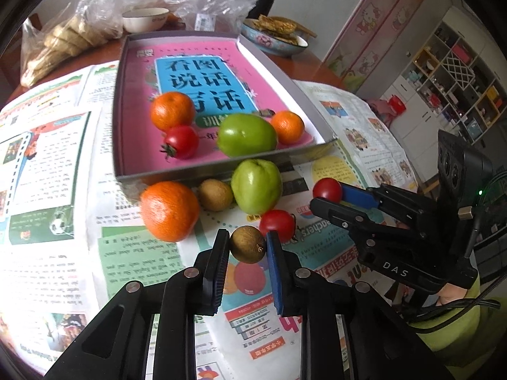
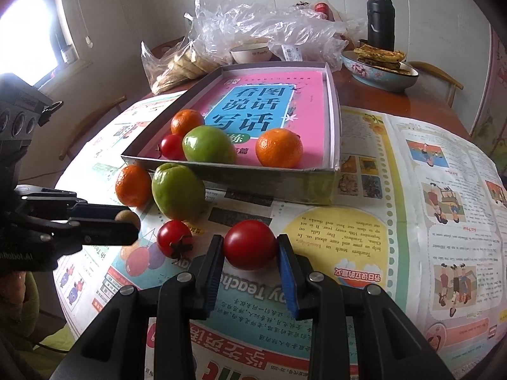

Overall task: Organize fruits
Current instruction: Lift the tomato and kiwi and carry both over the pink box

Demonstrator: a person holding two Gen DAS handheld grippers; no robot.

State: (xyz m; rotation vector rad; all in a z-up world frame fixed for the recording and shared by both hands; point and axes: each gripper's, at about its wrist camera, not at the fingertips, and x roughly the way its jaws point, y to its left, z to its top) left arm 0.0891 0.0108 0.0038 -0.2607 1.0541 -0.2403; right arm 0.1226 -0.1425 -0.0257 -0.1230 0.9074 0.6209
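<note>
My left gripper (image 1: 247,243) is shut on a brown kiwi (image 1: 247,244), just above the newspaper; it also shows in the right wrist view (image 2: 128,220). My right gripper (image 2: 250,245) is shut on a red tomato (image 2: 249,244), which also shows in the left wrist view (image 1: 327,189). A grey tray (image 1: 202,174) with a pink book holds two oranges (image 1: 172,110), a tomato (image 1: 180,142) and a green fruit (image 1: 247,134). On the newspaper before the tray lie an orange (image 1: 169,210), a second kiwi (image 1: 216,194), a green fruit (image 1: 256,186) and a tomato (image 1: 277,224).
Newspaper (image 2: 427,190) covers the round table. Behind the tray stand a white bowl (image 1: 145,19), a plastic bag of flatbreads (image 1: 63,44), a patterned bowl of pancakes (image 2: 378,66) and a black flask (image 2: 380,19). A shelf unit (image 1: 450,72) stands at the right.
</note>
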